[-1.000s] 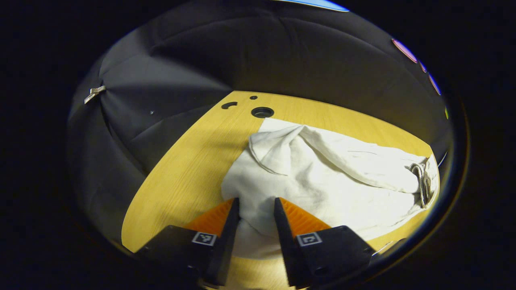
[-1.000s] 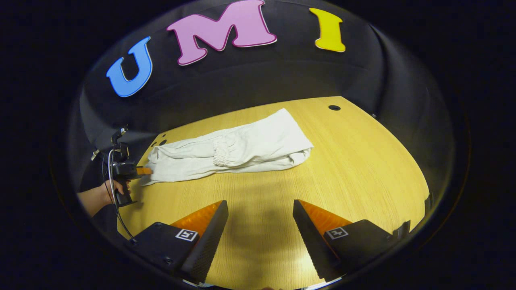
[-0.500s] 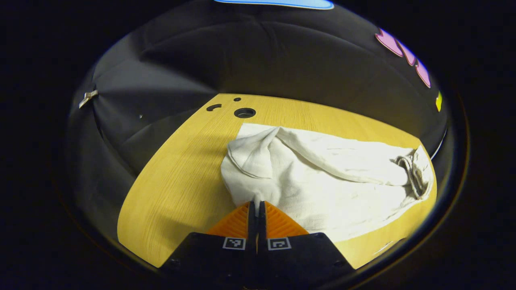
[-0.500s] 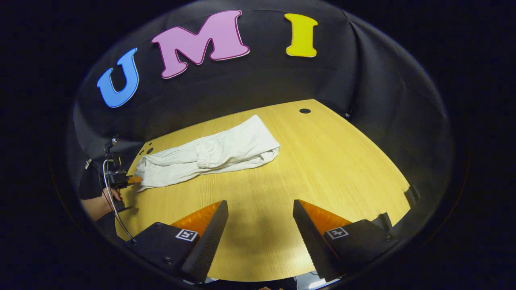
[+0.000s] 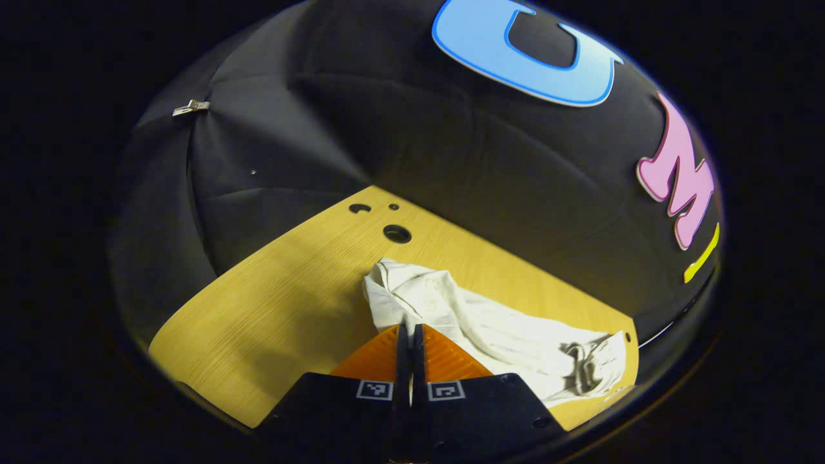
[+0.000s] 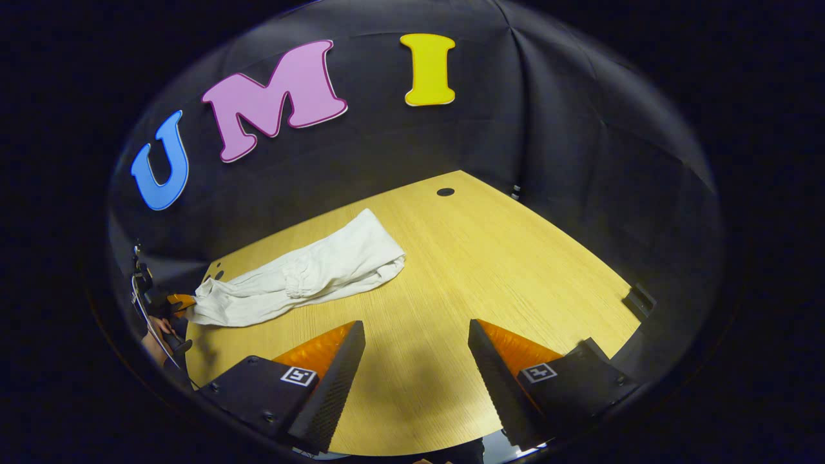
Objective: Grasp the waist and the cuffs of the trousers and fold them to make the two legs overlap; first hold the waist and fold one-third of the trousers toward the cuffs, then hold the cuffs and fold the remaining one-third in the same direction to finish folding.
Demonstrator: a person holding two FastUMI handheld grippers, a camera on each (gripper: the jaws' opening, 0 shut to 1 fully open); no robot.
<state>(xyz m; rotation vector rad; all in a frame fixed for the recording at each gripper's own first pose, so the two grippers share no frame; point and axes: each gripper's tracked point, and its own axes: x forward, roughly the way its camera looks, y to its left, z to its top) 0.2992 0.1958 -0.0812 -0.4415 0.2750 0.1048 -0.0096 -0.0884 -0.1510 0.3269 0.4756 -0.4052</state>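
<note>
The white trousers (image 6: pixel 303 277) lay soft and floppy on the tabletop (image 6: pixel 503 270). The left gripper (image 5: pixel 409 332) had its fingers pinched tight on one end, a good spot to hold. The right gripper (image 6: pixel 416 361) hung over bare tabletop with its fingers wide apart.

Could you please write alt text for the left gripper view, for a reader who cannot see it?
The left gripper is shut on one end of the white trousers, which trail away across the wooden table. Three holes mark the table's far corner.
</note>
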